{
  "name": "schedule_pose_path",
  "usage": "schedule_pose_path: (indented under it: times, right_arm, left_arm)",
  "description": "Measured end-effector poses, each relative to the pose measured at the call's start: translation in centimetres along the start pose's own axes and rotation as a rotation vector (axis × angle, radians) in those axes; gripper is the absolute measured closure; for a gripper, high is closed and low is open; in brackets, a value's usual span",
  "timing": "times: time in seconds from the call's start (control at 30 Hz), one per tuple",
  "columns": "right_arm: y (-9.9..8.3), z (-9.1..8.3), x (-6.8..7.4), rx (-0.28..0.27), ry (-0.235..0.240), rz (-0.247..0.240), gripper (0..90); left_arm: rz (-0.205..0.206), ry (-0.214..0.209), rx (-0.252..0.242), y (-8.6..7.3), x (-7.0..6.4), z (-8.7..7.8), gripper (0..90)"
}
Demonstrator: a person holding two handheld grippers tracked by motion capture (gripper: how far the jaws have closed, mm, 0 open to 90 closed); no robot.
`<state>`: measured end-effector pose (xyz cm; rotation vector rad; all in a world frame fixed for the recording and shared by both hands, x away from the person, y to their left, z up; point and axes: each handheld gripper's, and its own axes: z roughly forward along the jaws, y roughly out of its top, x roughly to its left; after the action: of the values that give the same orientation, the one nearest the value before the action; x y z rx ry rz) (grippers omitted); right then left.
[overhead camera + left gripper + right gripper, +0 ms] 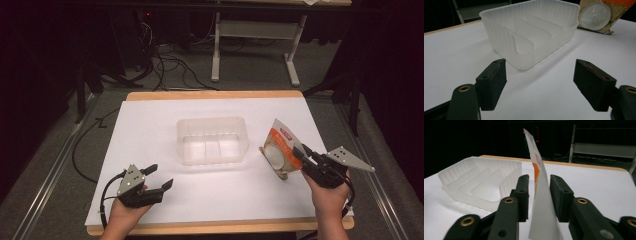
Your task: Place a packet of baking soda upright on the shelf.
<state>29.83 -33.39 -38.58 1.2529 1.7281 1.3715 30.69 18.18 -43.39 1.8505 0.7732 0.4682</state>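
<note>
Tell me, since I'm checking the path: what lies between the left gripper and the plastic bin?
Bare white table surface, as the left gripper view shows between the left gripper and bin.

dim lab, white-topped table (150,130), floor cables (170,67), metal desk frame (250,40)

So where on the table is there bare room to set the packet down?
Bare white sheet left of the clear tray, and the front strip between the left gripper and right gripper. Tightest around the packet beside the tray.
</note>
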Motion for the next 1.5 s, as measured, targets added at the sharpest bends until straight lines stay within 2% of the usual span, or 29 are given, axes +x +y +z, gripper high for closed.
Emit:
schedule_pose_path:
  times: [0.23,0.67,0.93,1.0,1.13,1.17,1.37,1.4,1.5]
  right_arm:
    - [-0.6,0.3,-0.3,0.008,-0.001,0.003,61.2]
    - [-1.8,0.7,-0.7,0.011,0.002,0.010,60.7]
    - [-2.1,1.0,-0.6,0.014,-0.007,-0.002,67.0]
    - [-2.2,1.2,-0.6,0.020,-0.031,0.006,69.2]
    - [-2.2,1.2,-0.7,0.012,-0.017,0.032,70.4]
    - [-2.1,1.2,-0.7,0.007,-0.020,0.027,75.5]
    - [-1.8,1.0,-0.3,-0.002,-0.023,0.026,87.2]
    - [-1.8,1.1,-0.2,0.000,-0.018,0.033,89.7]
    - [-1.7,1.1,-0.5,0.001,0.012,0.091,90.0]
  left_arm:
    - [0.008,-0.009,0.002,0.0,-0.1,0.1,27.1]
    - [0.019,-0.009,0.005,0.0,-0.3,0.0,27.1]
    - [0.027,-0.007,0.011,0.0,-0.3,0.1,27.0]
    - [0.027,-0.007,0.012,0.0,-0.4,0.1,27.0]
    - [0.029,-0.003,0.014,0.0,-0.4,0.1,27.0]
    - [0.026,0.000,0.015,0.0,-0.4,0.1,27.0]
    - [0.024,-0.002,0.020,-0.1,-0.3,0.2,26.8]
    - [0.023,-0.006,0.020,-0.1,-0.3,0.3,26.7]
    - [0.026,-0.007,0.024,-0.1,-0.4,0.3,26.7]
